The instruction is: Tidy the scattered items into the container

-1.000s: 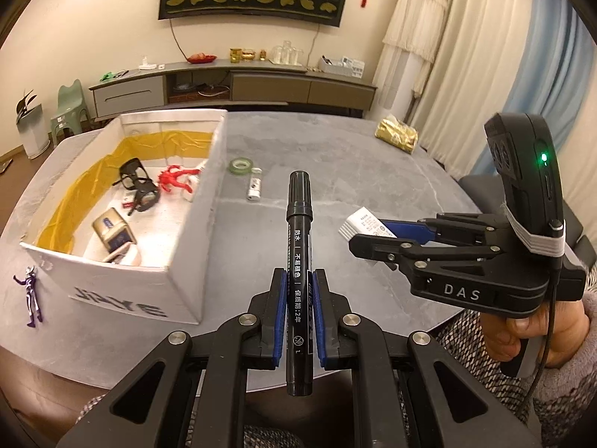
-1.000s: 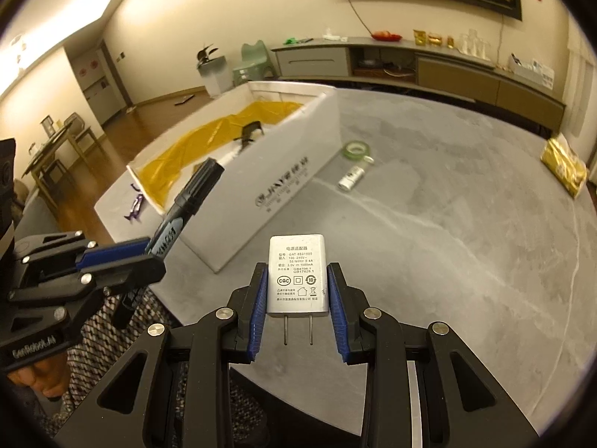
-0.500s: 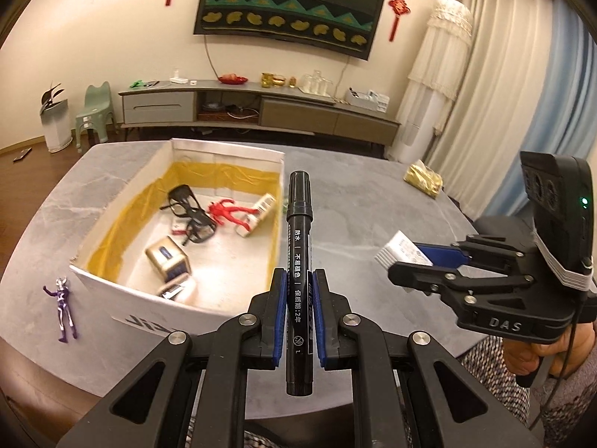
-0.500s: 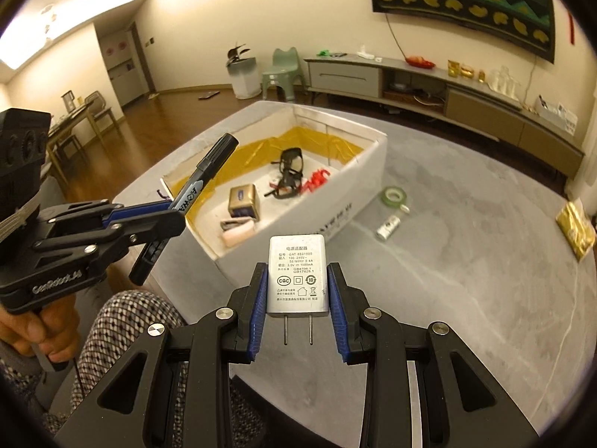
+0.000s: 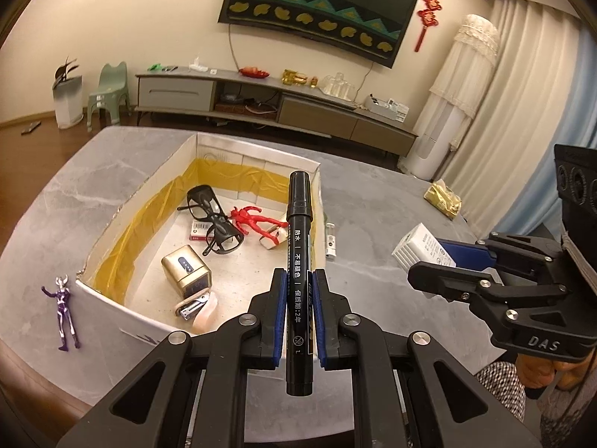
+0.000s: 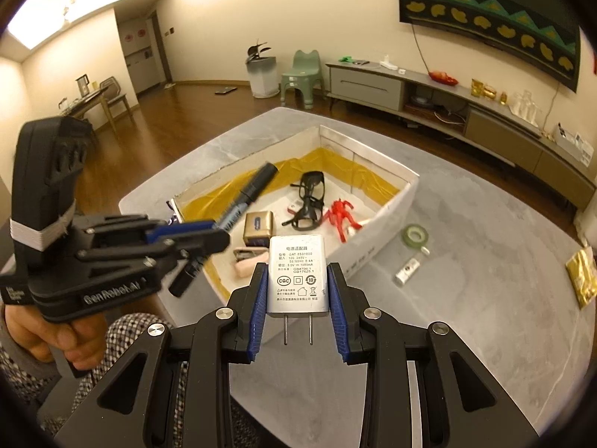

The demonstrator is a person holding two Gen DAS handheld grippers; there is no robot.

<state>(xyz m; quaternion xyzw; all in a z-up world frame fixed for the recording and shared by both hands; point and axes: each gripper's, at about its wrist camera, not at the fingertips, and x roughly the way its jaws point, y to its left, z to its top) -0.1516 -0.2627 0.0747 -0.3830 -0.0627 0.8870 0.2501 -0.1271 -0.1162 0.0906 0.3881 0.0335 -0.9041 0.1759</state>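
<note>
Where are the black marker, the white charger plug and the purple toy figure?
black marker (image 5: 298,246), left wrist view, on its barrel.
white charger plug (image 6: 297,274), right wrist view, on its printed face.
purple toy figure (image 5: 63,308), left wrist view, on its torso.

In the right wrist view the black marker pen with white lettering (image 6: 244,201) is motion-blurred, its print unreadable, and its middle is hidden behind the left gripper (image 6: 209,237). In the left wrist view that marker (image 5: 298,257) covers part of the white cardboard box's (image 5: 149,194) right wall. The small white cylinder (image 5: 330,240) beside the box carries print too small to read. The white wall charger (image 5: 423,248) shows only one end past the right gripper (image 5: 429,268). The grey stone surface (image 5: 373,201) is cut off at the bottom edge.
</note>
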